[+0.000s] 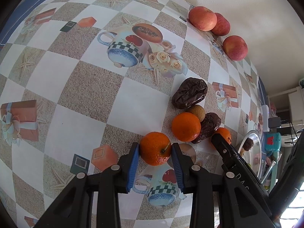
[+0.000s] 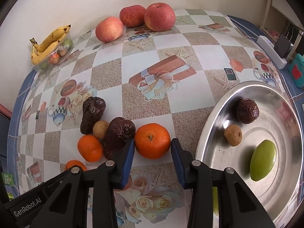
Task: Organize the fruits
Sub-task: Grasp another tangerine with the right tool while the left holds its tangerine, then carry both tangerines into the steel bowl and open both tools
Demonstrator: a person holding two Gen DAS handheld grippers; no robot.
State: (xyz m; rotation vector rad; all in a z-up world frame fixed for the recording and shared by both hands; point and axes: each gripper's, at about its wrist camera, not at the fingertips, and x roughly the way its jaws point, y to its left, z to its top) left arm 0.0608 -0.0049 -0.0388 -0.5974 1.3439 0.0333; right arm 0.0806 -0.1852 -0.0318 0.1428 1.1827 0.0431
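Note:
My left gripper has its blue pads against both sides of a tangerine on the tablecloth. My right gripper is open, its jaws either side of another tangerine with a small gap on the right. A third tangerine, two wrinkled dark dates and a small tan fruit lie clustered beside it. Three apples sit by the wall. A steel plate at right holds a date, a tan fruit and a green fruit.
A clear bag with bananas and mixed fruit lies at the far left by the wall. A white power strip and a teal box sit past the table's right edge. The wall borders the table's far side.

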